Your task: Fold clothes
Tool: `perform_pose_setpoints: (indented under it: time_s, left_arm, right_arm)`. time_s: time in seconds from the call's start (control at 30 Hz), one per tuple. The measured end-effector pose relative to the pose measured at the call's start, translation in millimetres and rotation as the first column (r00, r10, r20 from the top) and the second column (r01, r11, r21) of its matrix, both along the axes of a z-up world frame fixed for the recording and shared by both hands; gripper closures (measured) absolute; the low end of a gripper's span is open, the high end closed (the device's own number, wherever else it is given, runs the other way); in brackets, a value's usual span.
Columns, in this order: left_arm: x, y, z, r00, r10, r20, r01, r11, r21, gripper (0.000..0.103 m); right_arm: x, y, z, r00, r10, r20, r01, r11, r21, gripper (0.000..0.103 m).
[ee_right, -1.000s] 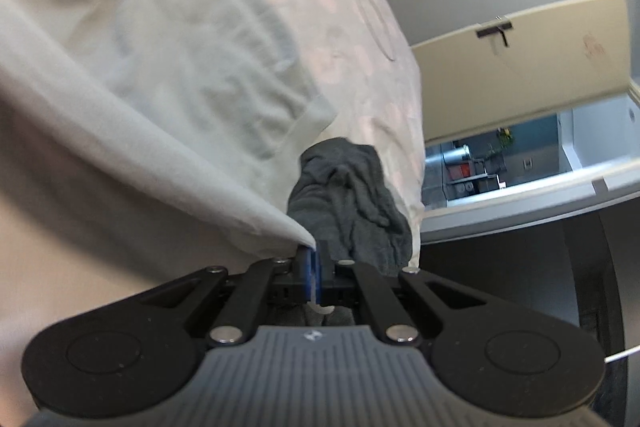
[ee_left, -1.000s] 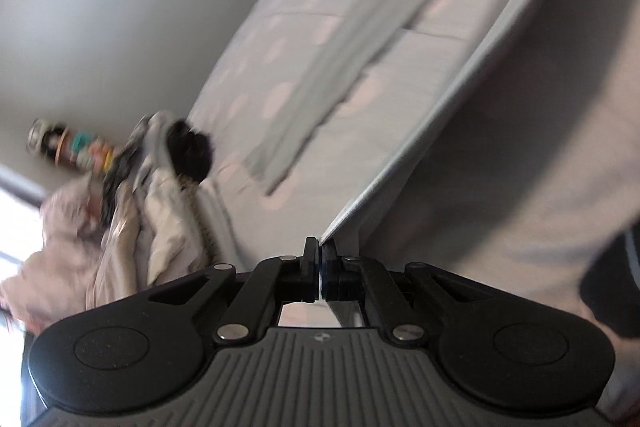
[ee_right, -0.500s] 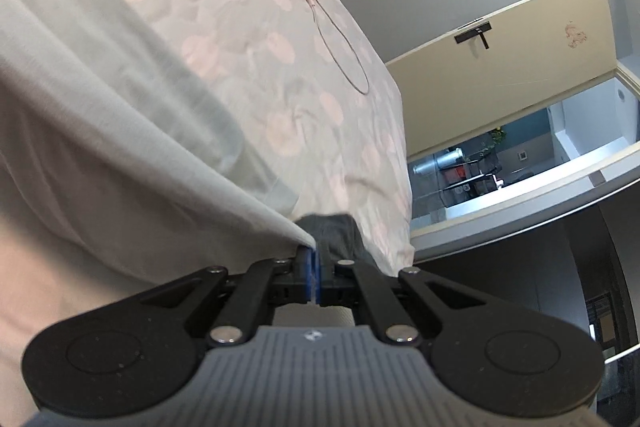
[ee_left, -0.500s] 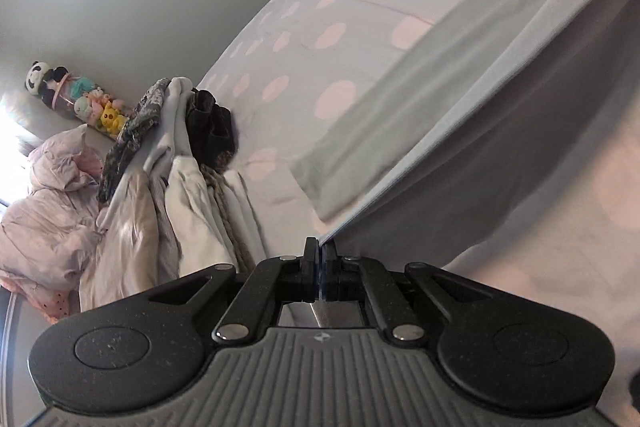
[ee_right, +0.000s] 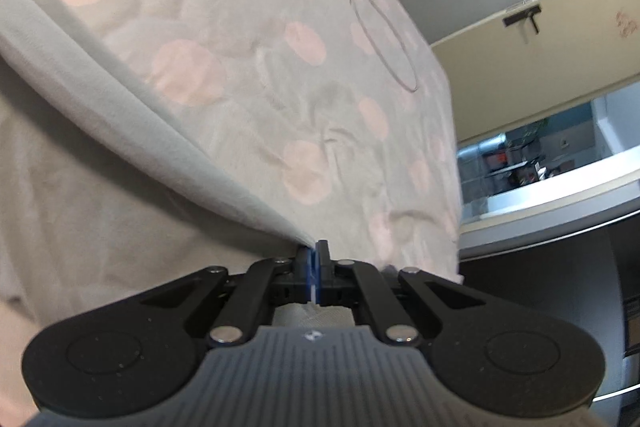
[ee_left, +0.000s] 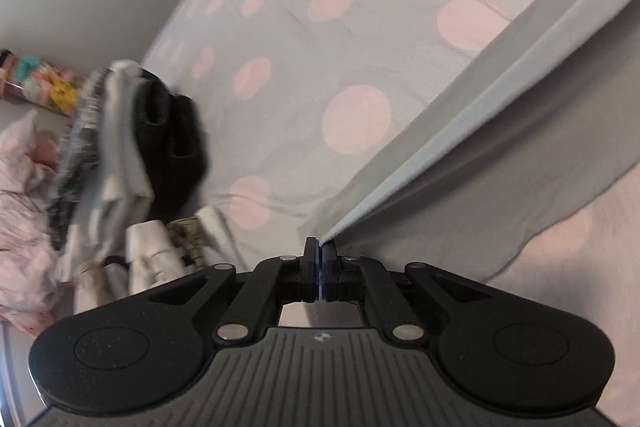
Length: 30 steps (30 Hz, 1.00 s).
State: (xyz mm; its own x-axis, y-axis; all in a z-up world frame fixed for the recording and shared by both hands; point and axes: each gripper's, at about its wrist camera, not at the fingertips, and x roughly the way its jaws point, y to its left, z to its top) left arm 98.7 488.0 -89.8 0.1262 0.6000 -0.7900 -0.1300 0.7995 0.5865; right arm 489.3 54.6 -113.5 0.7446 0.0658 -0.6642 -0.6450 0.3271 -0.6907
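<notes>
A pale grey-green garment [ee_left: 500, 115] hangs stretched over the bed, its taut edge running from the upper right down to my left gripper [ee_left: 321, 247], which is shut on one corner. In the right wrist view the same garment [ee_right: 100, 115] slopes from the upper left down to my right gripper [ee_right: 313, 251], shut on another corner. The cloth below each edge drapes down in shadow. How the garment lies underneath is hidden.
The bed cover [ee_left: 328, 75] is grey with pink dots. A pile of mixed clothes [ee_left: 132, 155] lies at the left, pink bedding [ee_left: 20, 211] beside it. A white charger and cable [ee_right: 372, 23] rest on the cover. A door [ee_right: 540, 75] and an opening stand at right.
Both grippers have carried the garment across the bed, each keeping its corner. The dark grey clothing seen earlier under the right gripper has gone out of view. The clothes pile looms closer at left.
</notes>
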Motion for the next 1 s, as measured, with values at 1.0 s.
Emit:
perform_pose_setpoints:
  time_s: [1.0]
  left_arm:
    - [14.8,47.0,7.1,0.925,0.212,0.316,-0.171,0.974,-0.152,0.081]
  right_arm:
    - [52.5,-1.7,12.1,0.940,-0.275,-0.202,0.336,0.852,0.402,0.071]
